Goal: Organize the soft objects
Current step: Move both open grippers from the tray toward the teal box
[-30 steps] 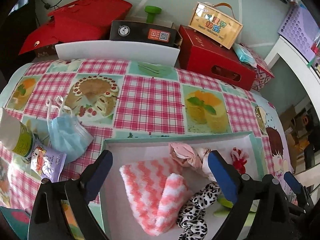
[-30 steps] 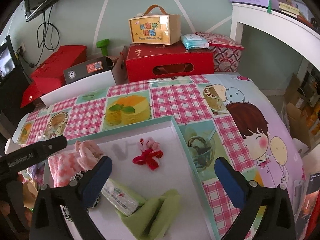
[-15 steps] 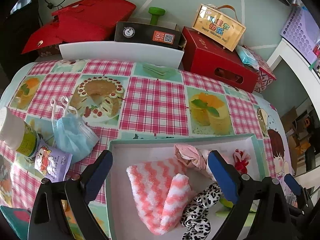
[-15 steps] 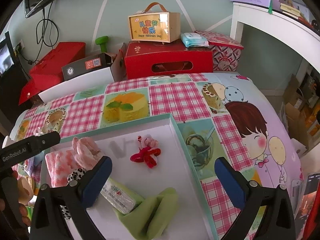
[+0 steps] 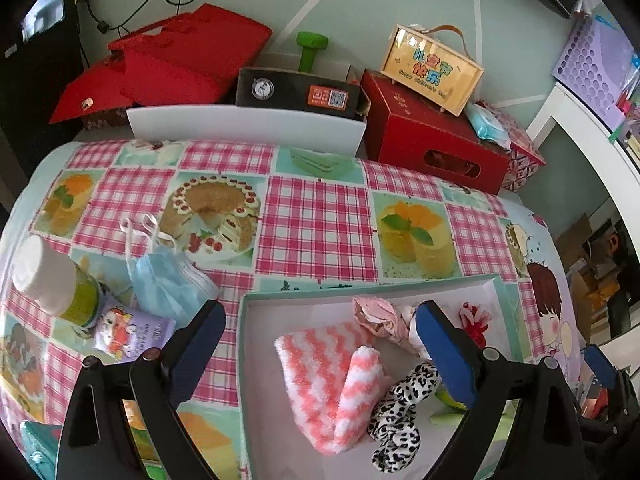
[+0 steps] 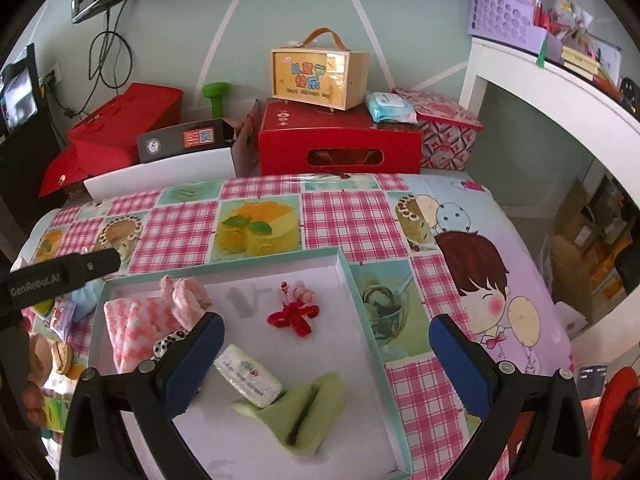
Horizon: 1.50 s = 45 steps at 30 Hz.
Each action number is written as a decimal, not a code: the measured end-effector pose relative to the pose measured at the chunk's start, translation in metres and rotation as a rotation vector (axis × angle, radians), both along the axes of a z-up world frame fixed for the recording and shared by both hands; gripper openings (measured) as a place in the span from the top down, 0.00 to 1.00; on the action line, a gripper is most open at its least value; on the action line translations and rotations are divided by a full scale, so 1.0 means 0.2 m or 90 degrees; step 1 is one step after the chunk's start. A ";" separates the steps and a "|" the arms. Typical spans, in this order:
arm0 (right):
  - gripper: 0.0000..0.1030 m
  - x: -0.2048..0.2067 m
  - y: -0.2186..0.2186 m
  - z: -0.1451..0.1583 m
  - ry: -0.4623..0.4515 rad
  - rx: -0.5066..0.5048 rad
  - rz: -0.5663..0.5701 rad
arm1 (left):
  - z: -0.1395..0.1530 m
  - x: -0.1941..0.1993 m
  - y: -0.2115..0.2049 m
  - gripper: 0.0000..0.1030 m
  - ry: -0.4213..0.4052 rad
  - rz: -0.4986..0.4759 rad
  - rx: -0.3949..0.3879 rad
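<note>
A shallow white tray with a teal rim point(image 6: 362, 308) is set on the checked pink tablecloth point(image 5: 316, 224), and in it are gathered a pink-and-white striped fluffy towel point(image 5: 320, 364), a crumpled pale pink cloth point(image 5: 378, 316), a leopard-print fabric band point(image 5: 396, 420), a red yarn bow point(image 6: 294, 314), a wrapped tissue packet point(image 6: 248, 374) and a folded green cloth point(image 6: 304, 408). A blue surgical mask point(image 5: 168, 284) is left outside the tray, on the tablecloth to its left. The left gripper point(image 5: 318, 344) and the right gripper point(image 6: 326, 360) are both held with jaws spread wide above the tray, and nothing is gripped or touched by either.
</note>
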State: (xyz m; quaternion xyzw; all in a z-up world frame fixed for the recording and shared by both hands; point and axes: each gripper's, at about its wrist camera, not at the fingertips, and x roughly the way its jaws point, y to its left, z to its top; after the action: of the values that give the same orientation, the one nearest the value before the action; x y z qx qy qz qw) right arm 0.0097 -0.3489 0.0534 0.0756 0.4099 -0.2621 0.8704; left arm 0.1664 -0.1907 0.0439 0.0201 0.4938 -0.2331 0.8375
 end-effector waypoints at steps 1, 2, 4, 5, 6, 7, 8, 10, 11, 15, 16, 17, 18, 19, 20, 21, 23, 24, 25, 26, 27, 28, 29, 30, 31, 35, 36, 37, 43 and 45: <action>0.00 0.00 0.01 0.00 0.001 -0.002 0.004 | 0.01 0.00 0.01 0.07 -0.004 0.001 0.002; 0.00 0.00 0.02 0.01 0.002 -0.004 0.008 | 0.03 -0.01 0.03 0.07 -0.009 0.003 0.003; 0.00 0.01 0.04 0.01 0.003 -0.006 0.014 | 0.05 -0.01 0.07 0.07 -0.016 0.008 0.005; 0.00 0.01 0.05 0.01 0.004 -0.008 0.018 | 0.05 -0.01 0.08 0.07 -0.017 0.011 0.004; 0.00 0.02 0.07 0.01 0.006 -0.008 0.022 | 0.06 -0.01 0.11 0.07 -0.018 0.016 0.004; 0.00 0.02 0.08 0.02 0.007 -0.006 0.025 | 0.07 -0.01 0.14 0.07 -0.019 0.022 0.003; 0.00 0.03 0.09 0.01 0.007 -0.002 0.028 | 0.08 -0.01 0.16 0.07 -0.020 0.027 0.003; 0.00 0.05 0.12 0.01 0.007 0.012 0.037 | 0.09 0.00 0.23 0.07 -0.024 0.044 0.008; 0.00 0.06 0.14 0.01 0.007 0.017 0.047 | 0.09 0.01 0.26 0.07 -0.026 0.051 0.012; 0.00 0.11 0.23 -0.01 0.014 0.022 0.077 | 0.11 0.05 0.42 0.07 -0.034 0.100 0.025; 0.00 0.12 0.25 -0.01 0.015 0.026 0.085 | 0.11 0.06 0.47 0.07 -0.033 0.113 0.025; 0.00 0.13 0.27 -0.02 0.016 0.032 0.093 | 0.11 0.07 0.50 0.07 -0.032 0.124 0.025; 0.00 0.14 0.30 -0.02 0.016 0.037 0.102 | 0.11 0.09 0.55 0.07 -0.031 0.140 0.025; 0.00 0.16 0.32 -0.03 0.018 0.040 0.109 | 0.11 0.09 0.58 0.07 -0.030 0.149 0.026; 0.00 0.17 0.34 -0.03 0.021 0.041 0.116 | 0.11 0.10 0.63 0.07 -0.028 0.165 0.028; 0.00 0.17 0.36 -0.04 0.024 0.039 0.122 | 0.11 0.11 0.67 0.07 -0.026 0.177 0.030; 0.00 0.19 0.40 -0.04 0.029 0.033 0.136 | 0.11 0.11 0.75 0.07 -0.024 0.197 0.030; 0.00 0.20 0.42 -0.05 0.029 0.034 0.142 | 0.11 0.10 0.79 0.07 -0.023 0.206 0.027; 0.00 0.20 0.43 -0.05 0.028 0.038 0.147 | 0.11 0.10 0.83 0.07 -0.021 0.214 0.025; 0.00 0.21 0.45 -0.05 0.027 0.043 0.152 | 0.11 0.10 0.86 0.07 -0.021 0.221 0.024; 0.00 0.22 0.46 -0.05 0.027 0.046 0.156 | 0.11 0.09 0.89 0.07 -0.021 0.229 0.023; 0.00 0.22 0.47 -0.06 0.027 0.049 0.160 | 0.11 0.09 0.91 0.07 -0.020 0.233 0.022; 0.00 0.23 0.50 -0.06 0.028 0.051 0.166 | 0.11 0.08 0.94 0.07 -0.020 0.241 0.022; 0.00 0.24 0.51 -0.06 0.029 0.052 0.170 | 0.11 0.08 0.97 0.07 -0.019 0.249 0.021; 0.00 0.26 0.53 -0.07 0.030 0.053 0.176 | 0.11 0.07 0.99 0.07 -0.018 0.253 0.020; 0.00 0.30 0.62 -0.08 0.025 0.066 0.203 | 0.10 0.05 1.09 0.07 -0.010 0.277 0.019; 0.00 0.31 0.64 -0.08 0.023 0.072 0.211 | 0.09 0.05 1.11 0.07 -0.008 0.282 0.020; 0.00 0.32 0.67 -0.09 0.022 0.077 0.221 | 0.09 0.05 1.13 0.07 -0.006 0.286 0.021; 0.00 0.39 0.86 -0.12 0.029 0.083 0.280 | 0.06 0.04 1.20 0.07 0.014 0.299 0.019; 0.00 0.41 0.91 -0.14 0.033 0.084 0.298 | 0.04 0.04 1.20 0.07 0.025 0.296 0.017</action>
State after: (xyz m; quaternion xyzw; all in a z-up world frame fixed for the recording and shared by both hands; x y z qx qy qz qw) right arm 0.0913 -0.1663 0.0247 0.0289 0.4546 -0.0280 0.8898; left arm 0.1743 0.0492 0.0521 -0.0879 0.5045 -0.0276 0.8585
